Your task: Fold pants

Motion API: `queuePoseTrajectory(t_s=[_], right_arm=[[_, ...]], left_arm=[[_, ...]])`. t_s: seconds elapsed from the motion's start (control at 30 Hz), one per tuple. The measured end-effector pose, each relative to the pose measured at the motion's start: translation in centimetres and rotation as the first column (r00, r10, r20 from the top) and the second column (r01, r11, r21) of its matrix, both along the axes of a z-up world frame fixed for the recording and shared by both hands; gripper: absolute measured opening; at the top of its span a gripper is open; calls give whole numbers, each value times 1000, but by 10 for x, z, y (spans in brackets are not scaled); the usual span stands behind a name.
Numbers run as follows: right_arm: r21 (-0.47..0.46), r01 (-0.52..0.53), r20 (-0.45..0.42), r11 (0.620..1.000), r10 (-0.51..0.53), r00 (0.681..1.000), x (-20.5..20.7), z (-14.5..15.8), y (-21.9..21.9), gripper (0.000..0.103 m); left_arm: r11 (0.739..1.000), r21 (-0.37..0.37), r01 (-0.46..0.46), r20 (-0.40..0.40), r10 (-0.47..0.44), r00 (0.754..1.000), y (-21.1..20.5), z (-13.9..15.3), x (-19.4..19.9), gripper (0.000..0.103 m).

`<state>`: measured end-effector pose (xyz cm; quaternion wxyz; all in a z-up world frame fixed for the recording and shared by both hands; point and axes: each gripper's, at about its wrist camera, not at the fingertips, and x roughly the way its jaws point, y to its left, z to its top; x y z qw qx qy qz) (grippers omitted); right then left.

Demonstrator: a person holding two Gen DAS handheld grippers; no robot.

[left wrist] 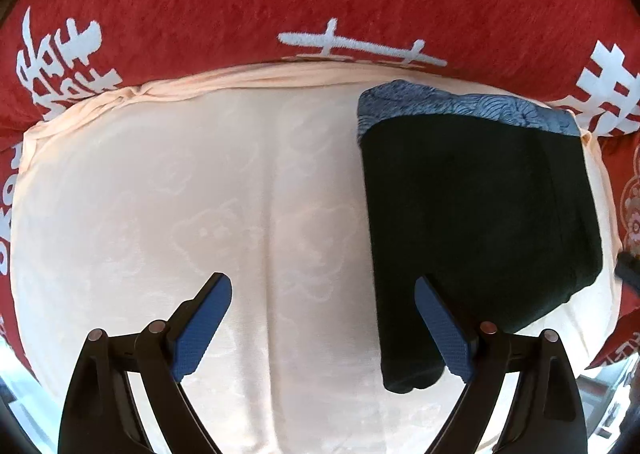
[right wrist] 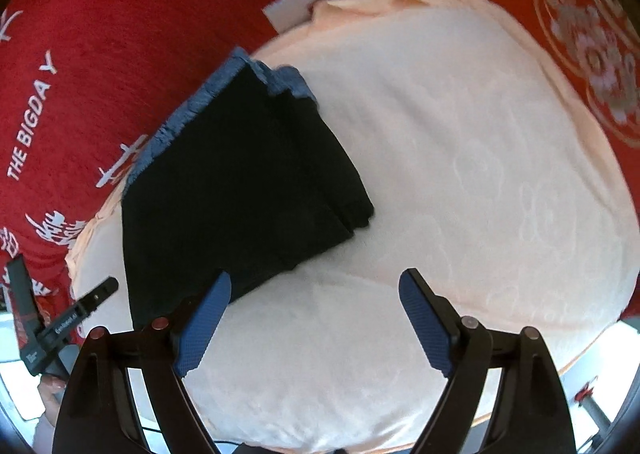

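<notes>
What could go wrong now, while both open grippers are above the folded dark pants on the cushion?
1. The left gripper has one finger over the edge of the folded dark pants; a careless move might catch that edge and open the fold.
2. The pants lie near the rim of the rounded peach cushion, beside the red blanket, so they might slide off if nudged.
3. The right gripper hangs close to a corner and could drag it.
</notes>
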<state>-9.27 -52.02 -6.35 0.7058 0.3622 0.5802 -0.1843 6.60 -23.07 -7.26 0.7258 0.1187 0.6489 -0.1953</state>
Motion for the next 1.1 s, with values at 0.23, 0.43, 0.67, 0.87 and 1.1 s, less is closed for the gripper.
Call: queuePoseTrajectory(t_s=[0.23, 0.43, 0.67, 0.87, 1.1], right_arm=[[-94, -107, 83, 990, 114, 990, 67, 9, -27, 61], [-42, -164, 97, 986, 167, 981, 135, -19, -52, 59], [-19, -249, 61, 968, 250, 966, 146, -44, -57, 18], [-11, -302, 14, 953, 302, 953, 121, -51, -59, 13], [41, -275, -28, 960, 277, 961, 90, -47, -64, 14]], left_arm=[[999, -14, -43, 9, 43, 999, -18, 2, 2, 94], [998, -5, -60, 3, 60, 998, -48, -8, 2, 94], [997, 29, -70, -17, 71, 997, -61, -20, -8, 94], [996, 76, -44, -5, 44, 999, -69, -18, -8, 94], [995, 94, -37, -4, 37, 999, -71, -16, -6, 94]])
